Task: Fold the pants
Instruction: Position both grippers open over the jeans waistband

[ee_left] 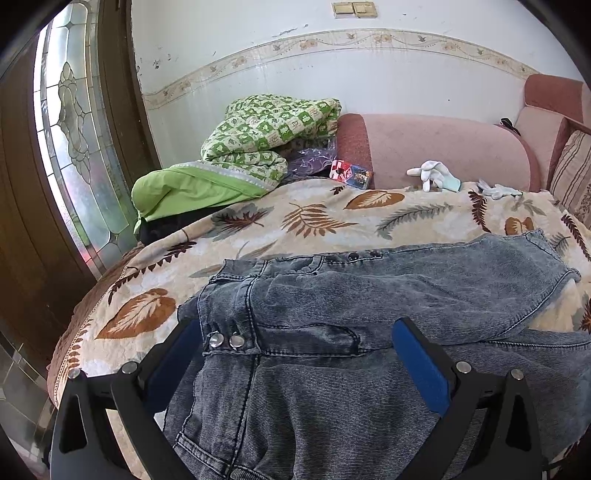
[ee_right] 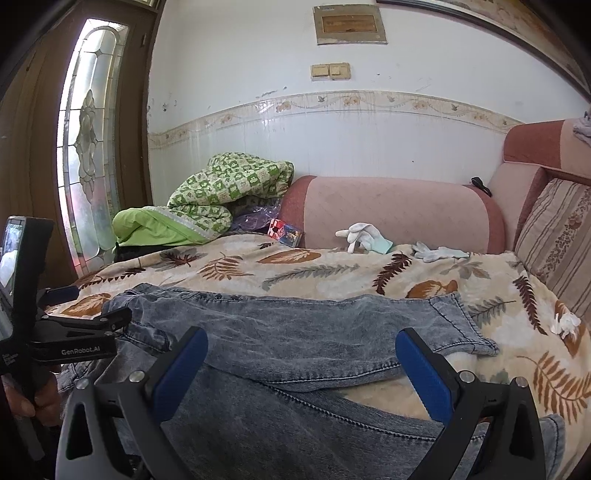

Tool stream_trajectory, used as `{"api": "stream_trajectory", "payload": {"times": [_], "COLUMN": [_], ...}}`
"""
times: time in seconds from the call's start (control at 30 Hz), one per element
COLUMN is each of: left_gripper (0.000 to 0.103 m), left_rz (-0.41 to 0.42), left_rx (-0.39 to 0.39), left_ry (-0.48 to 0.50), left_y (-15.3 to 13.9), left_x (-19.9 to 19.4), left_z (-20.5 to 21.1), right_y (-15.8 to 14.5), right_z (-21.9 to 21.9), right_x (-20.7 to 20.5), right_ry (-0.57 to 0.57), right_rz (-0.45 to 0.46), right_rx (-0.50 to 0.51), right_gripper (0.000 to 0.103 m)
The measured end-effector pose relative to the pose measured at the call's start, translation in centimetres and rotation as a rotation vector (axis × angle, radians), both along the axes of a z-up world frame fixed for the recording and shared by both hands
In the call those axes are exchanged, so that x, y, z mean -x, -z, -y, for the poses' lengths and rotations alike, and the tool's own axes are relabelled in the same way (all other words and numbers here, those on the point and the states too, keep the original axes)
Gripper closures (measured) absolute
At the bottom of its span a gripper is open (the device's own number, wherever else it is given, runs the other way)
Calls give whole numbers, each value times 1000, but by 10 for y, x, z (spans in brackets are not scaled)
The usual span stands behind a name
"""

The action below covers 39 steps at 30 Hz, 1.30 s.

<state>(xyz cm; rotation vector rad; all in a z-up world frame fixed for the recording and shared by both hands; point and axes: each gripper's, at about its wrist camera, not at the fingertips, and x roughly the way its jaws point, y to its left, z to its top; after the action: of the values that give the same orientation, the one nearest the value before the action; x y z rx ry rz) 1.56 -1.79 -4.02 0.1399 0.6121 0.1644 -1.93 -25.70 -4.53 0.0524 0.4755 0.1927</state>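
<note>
With both sets of jaws apart, left gripper (ee_left: 295, 354) and right gripper (ee_right: 301, 363) sit over the jeans (ee_left: 332, 332), gripping nothing. Jeans lie on leaf-print blanket (ee_left: 314, 218); beyond the jaws: pink sofa back (ee_left: 443, 147), green quilt (ee_left: 266, 129), white gloves (ee_left: 432, 173), tiled wall (ee_left: 332, 81).

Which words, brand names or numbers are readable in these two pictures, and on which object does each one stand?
"GenRobot.AI": white print on the black body of the left gripper, seen in the right wrist view.
Small white print at that body's left end: too small to read.
Plaque on the wall: blurred, not readable.
Colourful small box on the sofa: printing too small to read.
Jeans: no readable label.
</note>
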Motion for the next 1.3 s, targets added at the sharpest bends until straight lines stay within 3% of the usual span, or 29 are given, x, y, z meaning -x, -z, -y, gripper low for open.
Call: {"api": "stream_trajectory", "payload": {"times": [1.3], "left_gripper": [0], "left_rz": [11], "left_rx": [0], "left_ry": [0], "left_y": [-6], "left_x": [1], "left_z": [2], "right_y": [5], "right_z": [2], "right_x": [-4], "right_ry": [4], "right_rz": [-16], "right_rx": [1], "right_gripper": [0]}}
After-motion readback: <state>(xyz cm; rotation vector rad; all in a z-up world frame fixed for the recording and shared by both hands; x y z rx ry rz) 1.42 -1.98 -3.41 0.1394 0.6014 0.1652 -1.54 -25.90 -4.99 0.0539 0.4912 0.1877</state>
